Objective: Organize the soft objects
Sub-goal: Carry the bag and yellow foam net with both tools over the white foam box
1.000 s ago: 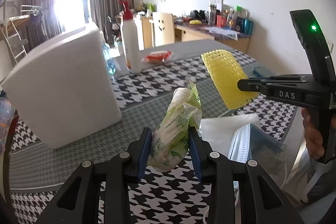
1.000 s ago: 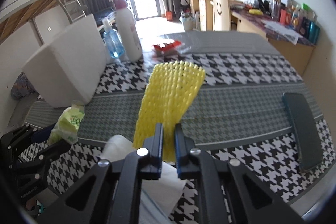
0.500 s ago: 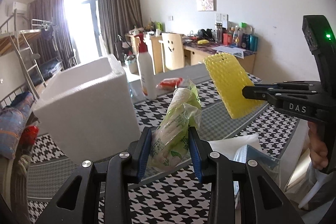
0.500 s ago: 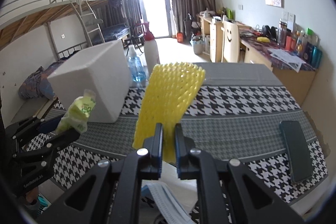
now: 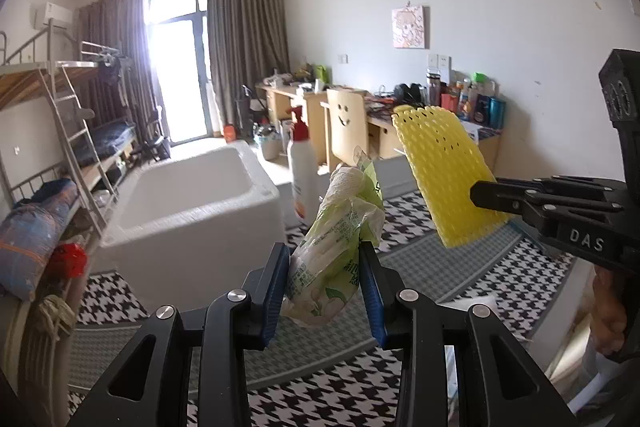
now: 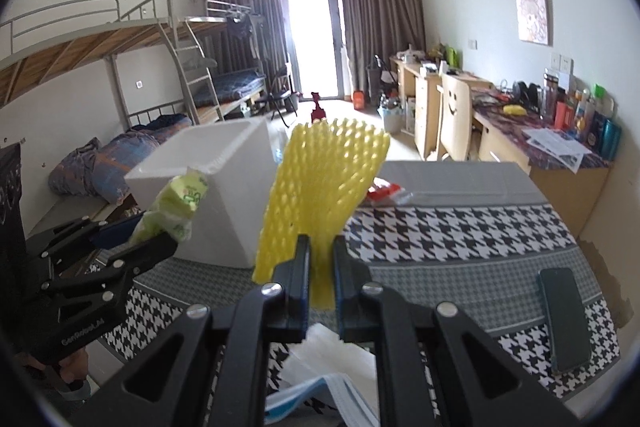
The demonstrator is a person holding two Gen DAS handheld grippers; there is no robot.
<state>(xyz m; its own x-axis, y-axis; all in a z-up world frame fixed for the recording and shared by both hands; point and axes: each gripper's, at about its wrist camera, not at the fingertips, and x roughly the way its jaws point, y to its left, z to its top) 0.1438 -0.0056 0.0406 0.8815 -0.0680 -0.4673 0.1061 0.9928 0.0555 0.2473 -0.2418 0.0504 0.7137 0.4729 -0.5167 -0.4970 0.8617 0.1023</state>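
Both items are being carried above the table, so the step in hand appears to be transport toward the white foam box, whose top is standing open and looks empty from the left wrist view.

Left to right: the box is sitting on the houndstooth cloth at the left. The left gripper is clenching a green-and-white tissue pack, the blue pads pressing into its lower half while the upper half is sticking up free. A white pump bottle is standing just behind the box's right corner. The right gripper is clamping the lower edge of a yellow foam net sleeve, jaws nearly together, the sleeve standing up and leaning slightly.

The next move, as judged, is calling for swinging each item over the box rim and lowering before releasing; the left pack is nearer the opening.

Obstructions: the pump bottle is standing close to the box's right corner and may be clipped by the sleeve. A dark phone is lying at the table's right edge, well apart. White tissue and blue face masks are lying below the right gripper, still to be collected.
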